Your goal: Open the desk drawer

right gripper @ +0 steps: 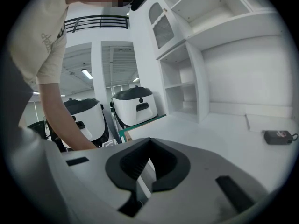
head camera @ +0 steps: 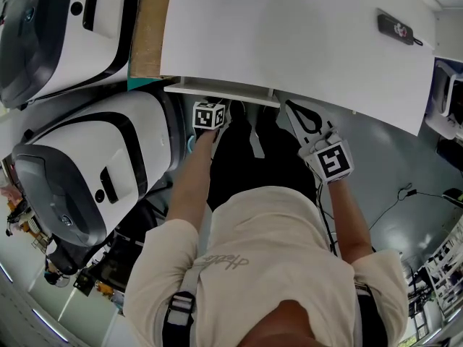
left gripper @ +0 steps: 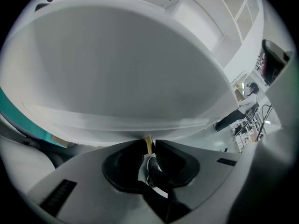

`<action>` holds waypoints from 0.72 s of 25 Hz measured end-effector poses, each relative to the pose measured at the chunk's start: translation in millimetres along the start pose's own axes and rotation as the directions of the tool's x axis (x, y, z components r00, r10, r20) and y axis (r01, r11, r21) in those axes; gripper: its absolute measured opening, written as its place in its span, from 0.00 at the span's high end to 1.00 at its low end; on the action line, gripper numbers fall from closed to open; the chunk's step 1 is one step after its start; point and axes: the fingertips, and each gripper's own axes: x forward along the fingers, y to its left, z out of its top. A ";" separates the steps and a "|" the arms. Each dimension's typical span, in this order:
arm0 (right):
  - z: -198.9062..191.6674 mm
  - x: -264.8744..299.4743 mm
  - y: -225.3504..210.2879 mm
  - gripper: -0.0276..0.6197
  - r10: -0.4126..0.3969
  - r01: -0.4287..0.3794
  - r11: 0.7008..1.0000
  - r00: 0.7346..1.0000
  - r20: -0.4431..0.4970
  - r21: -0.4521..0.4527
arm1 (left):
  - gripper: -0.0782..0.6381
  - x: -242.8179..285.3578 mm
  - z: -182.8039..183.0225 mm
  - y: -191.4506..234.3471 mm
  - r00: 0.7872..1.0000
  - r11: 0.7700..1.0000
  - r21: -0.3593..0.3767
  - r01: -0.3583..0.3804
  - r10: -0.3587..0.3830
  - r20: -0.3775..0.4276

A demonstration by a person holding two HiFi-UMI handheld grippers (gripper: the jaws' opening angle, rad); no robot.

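The white desk (head camera: 289,42) fills the top of the head view. Its drawer (head camera: 221,91) shows as a thin white slab standing a little out from the desk's front edge. My left gripper (head camera: 218,107) reaches up under that edge. In the left gripper view its jaws (left gripper: 148,141) are closed on a small brass-coloured drawer knob (left gripper: 147,143) below the desk top (left gripper: 121,69). My right gripper (head camera: 289,105) hovers to the right of the drawer, just off the desk edge. Its black jaws (right gripper: 149,143) meet at the tips with nothing between them.
A black device with a cord (head camera: 396,29) lies on the desk's far right, also seen as a small black device (right gripper: 279,136) in the right gripper view. Two big white-and-black machines (head camera: 79,157) stand left of the desk. White shelves (right gripper: 196,55) rise behind the desk. A cable (head camera: 405,194) lies on the floor at right.
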 end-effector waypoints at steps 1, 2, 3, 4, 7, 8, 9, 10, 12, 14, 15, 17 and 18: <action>-1.0 -1.1 1.2 0.96 0.005 -0.005 1.000 1.000 -0.003 -0.003 | 0.78 -1.3 -1.9 -0.2 1.000 1.000 0.000 -0.005 0.005 0.000; -2.2 -2.3 2.8 0.96 0.008 -0.008 1.000 1.000 -0.008 -0.006 | 0.78 -2.5 -4.5 -0.7 1.000 1.000 0.000 -0.006 0.006 -0.002; -3.8 -3.7 4.9 0.96 0.010 -0.010 1.000 1.000 -0.015 -0.009 | 0.78 -3.6 -7.9 -1.6 1.000 1.000 0.000 -0.004 0.004 -0.006; -5.4 -4.9 7.5 0.96 0.011 -0.012 1.000 1.000 -0.023 -0.012 | 0.78 -4.6 -11.8 -2.8 1.000 1.000 -0.001 0.000 0.000 -0.010; -8.7 -5.8 17.2 0.96 0.012 -0.012 1.000 0.999 -0.035 -0.016 | 0.78 -8.8 -23.0 -5.0 1.000 1.000 -0.003 0.010 -0.010 -0.010; -10.0 -5.4 21.0 0.96 0.009 -0.010 1.000 0.999 -0.039 -0.013 | 0.78 -10.7 -26.8 -5.1 1.000 1.000 -0.003 0.013 -0.013 -0.008; -10.8 -5.0 24.7 0.96 0.005 -0.005 1.000 0.999 -0.040 -0.007 | 0.78 -12.5 -30.1 -5.1 1.000 1.000 -0.001 0.015 -0.015 -0.007; -11.3 -4.8 28.7 0.96 0.000 0.000 1.000 0.999 -0.041 0.000 | 0.78 -14.2 -33.2 -5.2 1.000 1.000 0.001 0.017 -0.017 -0.007; -13.2 -4.7 39.4 0.96 -0.005 0.005 1.000 0.999 -0.040 0.016 | 0.78 -16.9 -39.4 -5.7 1.000 1.000 0.006 0.024 -0.024 -0.012; -16.5 -3.8 52.9 0.96 -0.004 0.005 1.000 0.999 -0.043 0.016 | 0.78 -19.2 -46.0 -6.4 0.999 0.999 0.008 0.033 -0.033 -0.016; -17.9 -3.5 60.1 0.96 -0.003 0.004 1.000 0.999 -0.047 0.012 | 0.78 -20.8 -50.6 -6.8 0.999 0.999 0.008 0.037 -0.036 -0.020; -18.1 -3.3 73.4 0.96 -0.005 0.006 1.000 0.999 -0.052 0.007 | 0.78 -25.1 -62.4 -7.2 0.999 0.999 0.007 0.044 -0.044 -0.031; -17.5 -3.8 79.0 0.96 -0.008 0.009 1.000 0.999 -0.052 0.008 | 0.78 -27.9 -69.0 -7.4 0.998 0.999 0.006 0.047 -0.047 -0.037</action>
